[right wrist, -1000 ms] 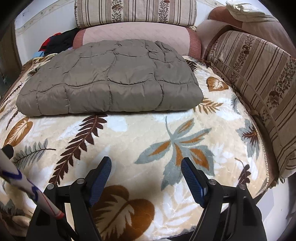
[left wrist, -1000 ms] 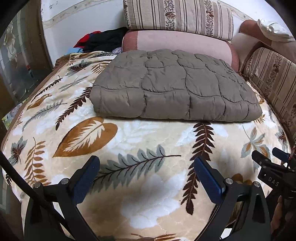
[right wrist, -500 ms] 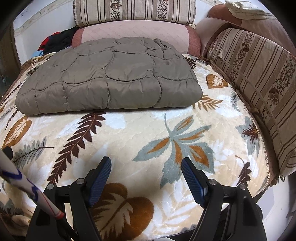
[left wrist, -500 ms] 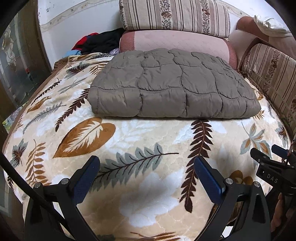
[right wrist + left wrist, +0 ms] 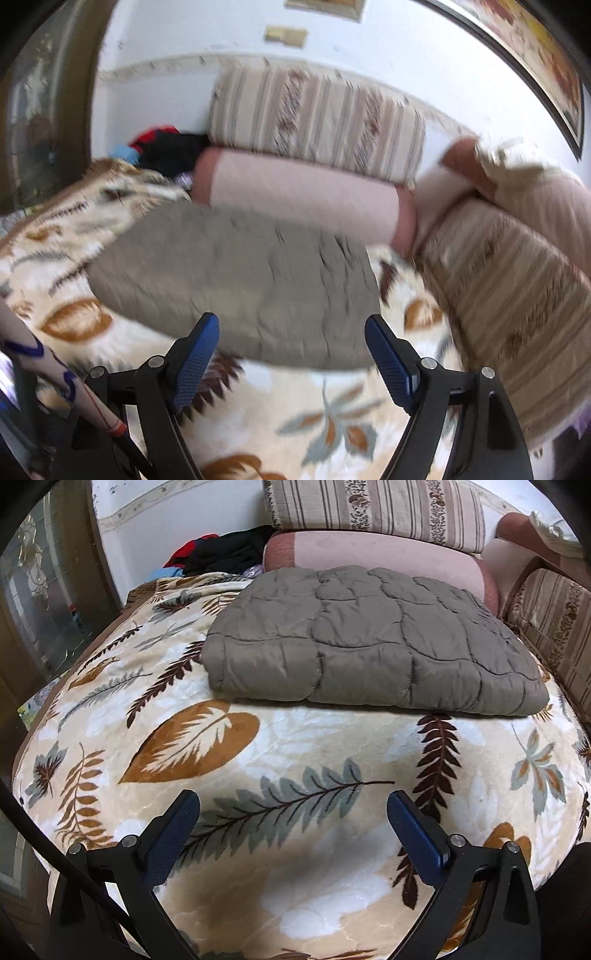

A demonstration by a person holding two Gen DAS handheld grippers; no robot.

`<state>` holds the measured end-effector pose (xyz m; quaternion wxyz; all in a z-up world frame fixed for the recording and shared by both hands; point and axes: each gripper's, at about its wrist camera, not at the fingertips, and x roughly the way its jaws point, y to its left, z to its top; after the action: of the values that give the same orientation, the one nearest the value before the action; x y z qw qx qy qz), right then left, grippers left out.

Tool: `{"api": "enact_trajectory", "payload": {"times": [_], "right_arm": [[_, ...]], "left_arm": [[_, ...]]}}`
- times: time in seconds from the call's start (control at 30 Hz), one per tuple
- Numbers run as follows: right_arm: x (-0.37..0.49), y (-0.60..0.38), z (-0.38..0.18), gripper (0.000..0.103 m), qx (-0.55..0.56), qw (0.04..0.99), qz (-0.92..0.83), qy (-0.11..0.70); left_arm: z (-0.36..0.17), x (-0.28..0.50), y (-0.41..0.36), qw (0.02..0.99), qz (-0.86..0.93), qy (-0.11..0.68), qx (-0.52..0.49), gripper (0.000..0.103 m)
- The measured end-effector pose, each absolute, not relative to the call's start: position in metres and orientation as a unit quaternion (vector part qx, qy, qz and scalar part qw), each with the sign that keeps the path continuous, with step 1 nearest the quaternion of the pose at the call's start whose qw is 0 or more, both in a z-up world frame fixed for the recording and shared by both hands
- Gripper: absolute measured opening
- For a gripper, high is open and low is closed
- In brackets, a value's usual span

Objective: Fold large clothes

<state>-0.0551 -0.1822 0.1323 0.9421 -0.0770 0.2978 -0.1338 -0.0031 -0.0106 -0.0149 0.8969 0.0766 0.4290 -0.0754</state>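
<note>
Leaf-print blanket [image 5: 295,738] covers the bed surface; walls white, cushions stacked along the far and right sides.

Left wrist view: folded grey quilted garment [image 5: 369,642] lies flat on the blanket at 12 o'clock from the left gripper [image 5: 293,812], well apart from it. Pink bolster [image 5: 369,552] sits just behind the garment, a striped cushion [image 5: 376,509] on top of the bolster. Pile of dark and red clothes [image 5: 225,552] at 11 o'clock, against the wall. Second striped cushion [image 5: 554,620] at 2 o'clock, along the right edge. Left gripper fingers [image 5: 177,830] spread wide, nothing between them; only blanket shows in the gap.

Right wrist view: frame is motion-blurred. Grey garment [image 5: 236,280] at 12 o'clock, its near edge showing just above the right gripper [image 5: 291,343] fingertips; contact cannot be judged through the blur. Pink bolster [image 5: 295,192] and striped cushion [image 5: 317,122] behind it; side cushion [image 5: 517,280] at 2 o'clock. Clothes pile [image 5: 166,147] at 11 o'clock. Right gripper fingers [image 5: 195,358] spread apart, holding nothing.
</note>
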Motion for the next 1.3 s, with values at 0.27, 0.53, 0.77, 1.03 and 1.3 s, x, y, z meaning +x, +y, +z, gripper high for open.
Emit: {"api": "enact_trajectory", "payload": {"times": [0.27,0.53,0.77,1.03,1.3], "right_arm": [[-0.046,-0.113,0.188,0.086,-0.081,0.957,0.013,0.280],[-0.052,-0.107,0.184,0.088,-0.063,0.957,0.039,0.279],[-0.068,-0.190,0.130,0.088,-0.014,0.941,-0.100,0.324],[-0.100,-0.256,0.042,0.088,0.032,0.898,-0.213,0.384],[-0.109,-0.279,0.012,0.088,0.073,0.879,-0.237,0.408]], "left_arm": [[-0.024,-0.010,-0.021,0.890,-0.086,0.438,0.093,0.101],[-0.027,-0.013,-0.020,0.888,-0.093,0.442,0.090,0.101],[-0.022,-0.014,-0.017,0.892,-0.092,0.435,0.080,0.101],[-0.008,-0.021,-0.018,0.898,-0.105,0.422,0.073,0.101],[-0.002,-0.024,-0.024,0.895,-0.125,0.424,0.058,0.101]]}}
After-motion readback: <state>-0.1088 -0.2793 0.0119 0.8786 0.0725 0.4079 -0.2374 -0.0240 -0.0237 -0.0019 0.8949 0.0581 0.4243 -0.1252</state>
